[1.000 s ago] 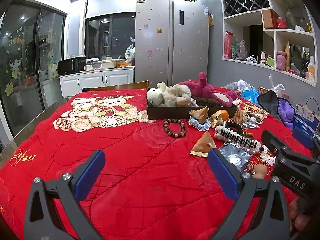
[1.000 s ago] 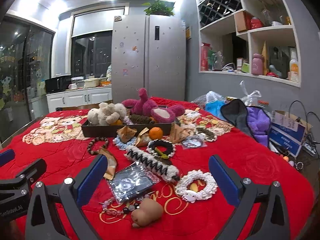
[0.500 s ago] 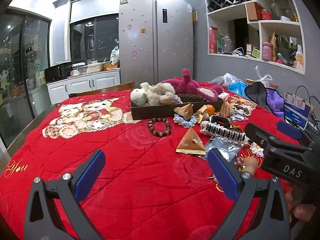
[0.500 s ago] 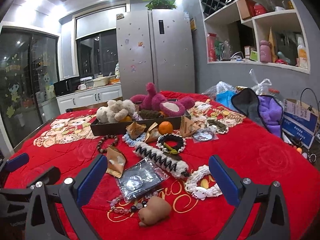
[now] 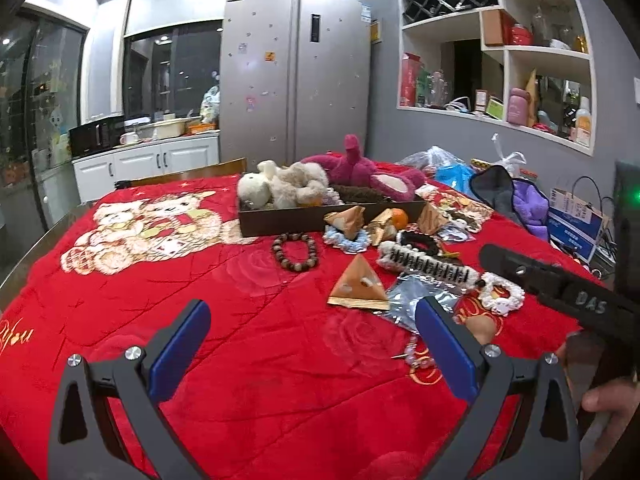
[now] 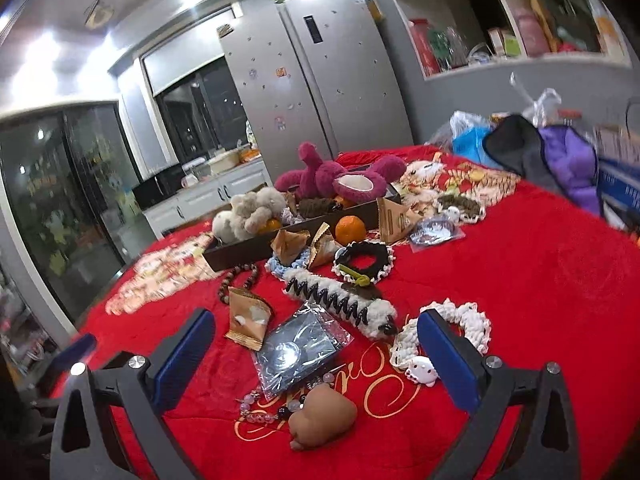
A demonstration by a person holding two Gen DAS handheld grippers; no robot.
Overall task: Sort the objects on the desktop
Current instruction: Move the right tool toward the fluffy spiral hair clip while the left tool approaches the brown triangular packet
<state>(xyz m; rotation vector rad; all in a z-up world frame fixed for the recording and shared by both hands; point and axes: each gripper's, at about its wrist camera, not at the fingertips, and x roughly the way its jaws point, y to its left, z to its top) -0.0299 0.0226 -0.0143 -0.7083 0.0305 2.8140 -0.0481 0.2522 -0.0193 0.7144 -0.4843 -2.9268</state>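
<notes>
Compared with half a second ago, the right wrist view is now tilted and lower: the clutter on the red blanket (image 6: 520, 280) fills more of the frame, and the shelves at upper right are blurred. The left wrist view has changed little; the other tool's black body crosses its right edge higher than before.

In the left view the left tool (image 5: 312, 344) is spread wide and empty over bare blanket in the lower centre. The bead bracelet (image 5: 295, 251) lies above it, the tan triangular packet (image 5: 360, 286) just above its right finger, well apart from the pads. The dark tray (image 5: 304, 220) of plush toys sits further back at centre.

In the right view the right tool (image 6: 316, 354) is also spread wide and holds nothing. Between its fingers lie the clear plastic bag (image 6: 300, 348) and, lower, the brown figurine (image 6: 324, 414). The white crochet ring (image 6: 452, 332) touches the right finger's edge in the picture.

Only the right view shows the figurine whole; only the left view shows a hand (image 5: 608, 396) at lower right.
</notes>
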